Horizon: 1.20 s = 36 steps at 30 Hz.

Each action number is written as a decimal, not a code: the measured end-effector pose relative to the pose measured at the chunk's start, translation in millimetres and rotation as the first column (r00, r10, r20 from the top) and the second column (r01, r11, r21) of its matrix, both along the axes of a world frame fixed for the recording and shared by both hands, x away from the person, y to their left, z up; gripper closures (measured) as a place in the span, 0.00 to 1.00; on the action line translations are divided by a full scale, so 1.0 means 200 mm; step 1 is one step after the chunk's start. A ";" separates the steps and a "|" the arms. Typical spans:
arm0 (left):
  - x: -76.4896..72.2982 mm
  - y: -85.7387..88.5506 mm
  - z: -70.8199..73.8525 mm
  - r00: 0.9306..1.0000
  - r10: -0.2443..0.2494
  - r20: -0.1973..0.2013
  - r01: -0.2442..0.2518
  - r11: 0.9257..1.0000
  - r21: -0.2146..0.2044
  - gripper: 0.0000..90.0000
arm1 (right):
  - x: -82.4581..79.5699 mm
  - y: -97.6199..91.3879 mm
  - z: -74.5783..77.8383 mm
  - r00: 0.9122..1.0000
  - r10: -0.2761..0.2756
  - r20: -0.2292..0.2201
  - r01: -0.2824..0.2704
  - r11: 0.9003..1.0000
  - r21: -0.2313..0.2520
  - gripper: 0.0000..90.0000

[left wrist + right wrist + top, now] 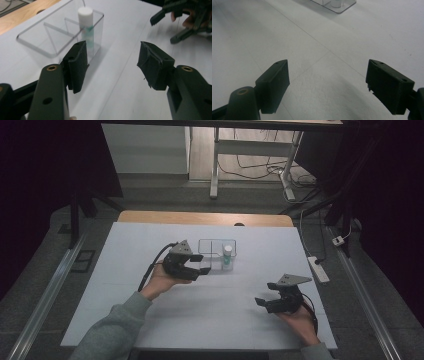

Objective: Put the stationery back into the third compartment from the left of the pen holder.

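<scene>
The small white-capped tube with a greenish label stands upright in the end compartment of the clear plastic divided tray. Just beside that tray hang the left tongs, spread wide and empty. They should straddle the tube squarely before closing. Well away from the tray, the right tongs gape empty over the white surface.
</scene>
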<state>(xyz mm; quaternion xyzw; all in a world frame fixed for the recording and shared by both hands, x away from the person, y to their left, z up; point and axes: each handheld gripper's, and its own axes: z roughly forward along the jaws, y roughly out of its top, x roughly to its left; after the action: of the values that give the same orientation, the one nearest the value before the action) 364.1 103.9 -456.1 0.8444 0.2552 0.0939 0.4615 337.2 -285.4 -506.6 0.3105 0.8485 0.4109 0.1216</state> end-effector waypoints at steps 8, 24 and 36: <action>-0.12 0.13 -0.07 0.999 0.039 0.011 -0.040 0.998 0.056 0.40 | 0.00 0.01 -0.01 1.000 0.005 -0.009 -0.005 1.000 -0.012 0.21; -0.32 0.41 -0.20 0.990 0.140 -0.018 -0.138 0.987 0.080 0.38 | 0.00 0.01 0.00 1.000 0.003 -0.010 -0.003 1.000 -0.013 0.21; -0.43 0.57 -0.28 0.977 0.212 -0.028 -0.209 0.975 0.079 0.37 | 0.00 0.00 0.00 1.000 0.006 -0.004 -0.006 1.000 -0.006 0.21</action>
<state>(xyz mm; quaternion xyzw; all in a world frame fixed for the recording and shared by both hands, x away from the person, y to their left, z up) 277.1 218.1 -512.0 0.8311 0.3479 0.1365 0.4118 336.8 -285.6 -505.9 0.3082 0.8509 0.4081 0.1198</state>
